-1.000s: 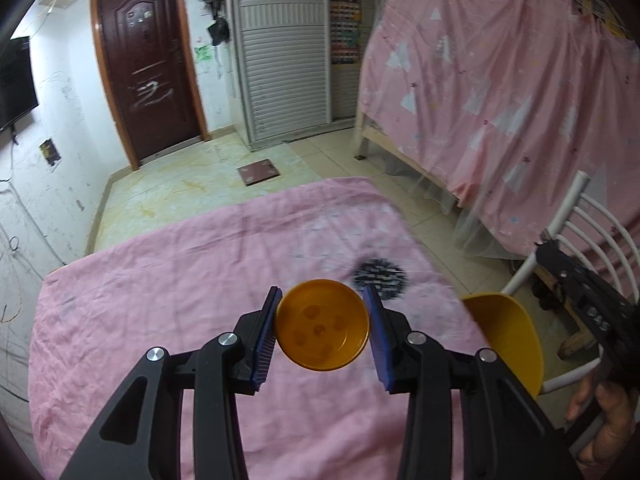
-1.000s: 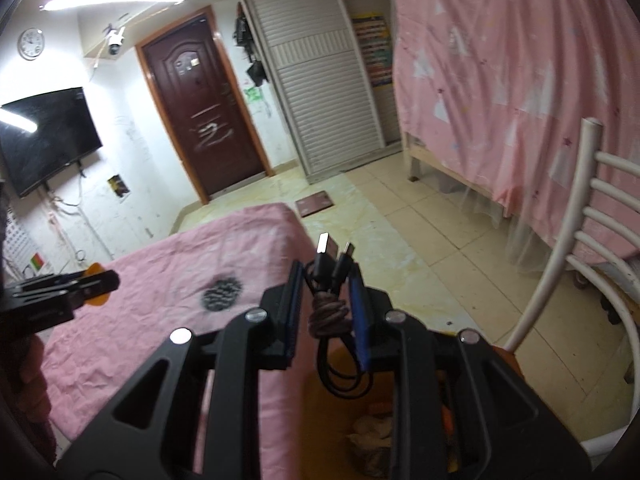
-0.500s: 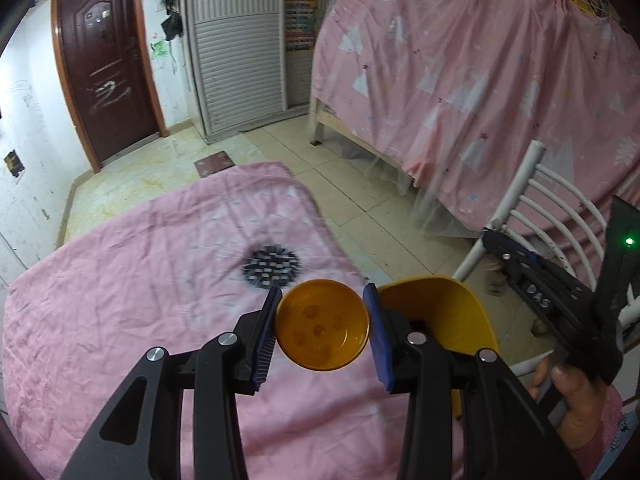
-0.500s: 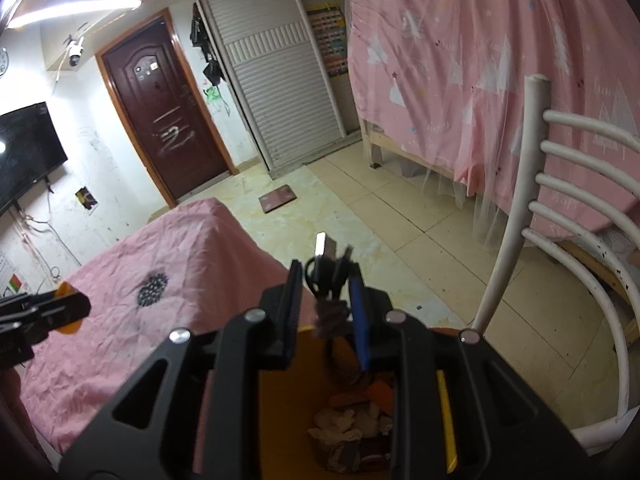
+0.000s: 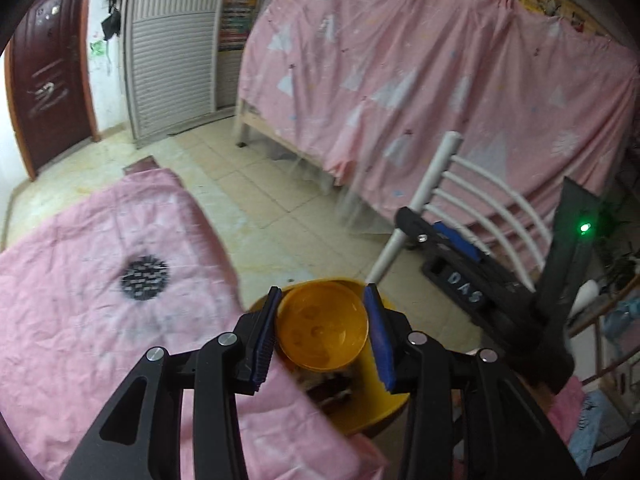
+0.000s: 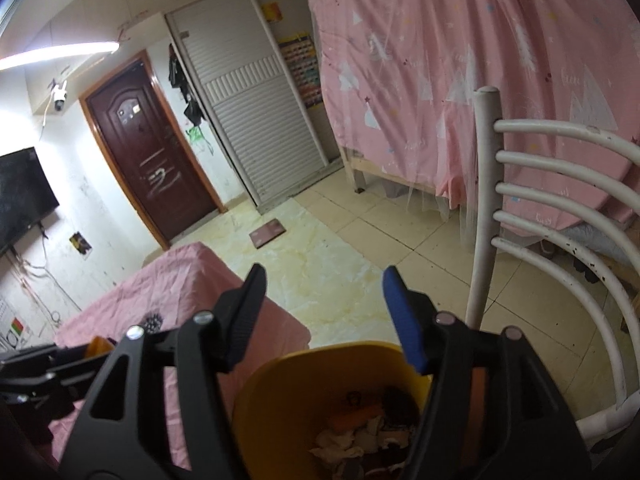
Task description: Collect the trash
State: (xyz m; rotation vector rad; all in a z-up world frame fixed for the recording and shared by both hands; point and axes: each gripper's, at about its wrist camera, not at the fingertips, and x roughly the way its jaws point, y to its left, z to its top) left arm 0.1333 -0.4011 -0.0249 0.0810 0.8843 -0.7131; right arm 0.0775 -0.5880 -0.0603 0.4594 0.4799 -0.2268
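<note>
A: What's in view?

B: Two wrist views, one per hand-held gripper. Left gripper (image 5: 322, 330) is clamped on a small round orange cup (image 5: 322, 327), pads pressing its sides, open mouth facing the cam. It hovers over a yellow bin (image 6: 256, 392) that stands btwn a table w/ a pink cloth (image 5: 100, 320) and a white chair (image 6: 486, 208).

A: And the right one?

B: Right gripper (image 6: 334, 312) is above the same bin, jaws spread wide, nothing btwn them. They've just been opening. Bin already holds crumpled paper, something orange and dark scraps (image 6: 372, 428); can't pick out single items.

A: How will the cup handle?

B: My guess: thin plastic, light, stiff enough to keep its round shape under the pads. Prob smooth, so it could slip if the squeeze eases. The hold across the rim, at the widest part, looks right. Not fragile, I'd say; a short drop shouldn't harm it.

A: What's next, you think?

B: Likely let it go once it's centred over the bin mouth. Right now it looks nearer the table-side rim, so there's some risk of it bouncing out.

A: Anything left on the table?

B: Only a dark spiky print or patch on the cloth (image 5: 145, 273); blurred, can't tell which.
</note>
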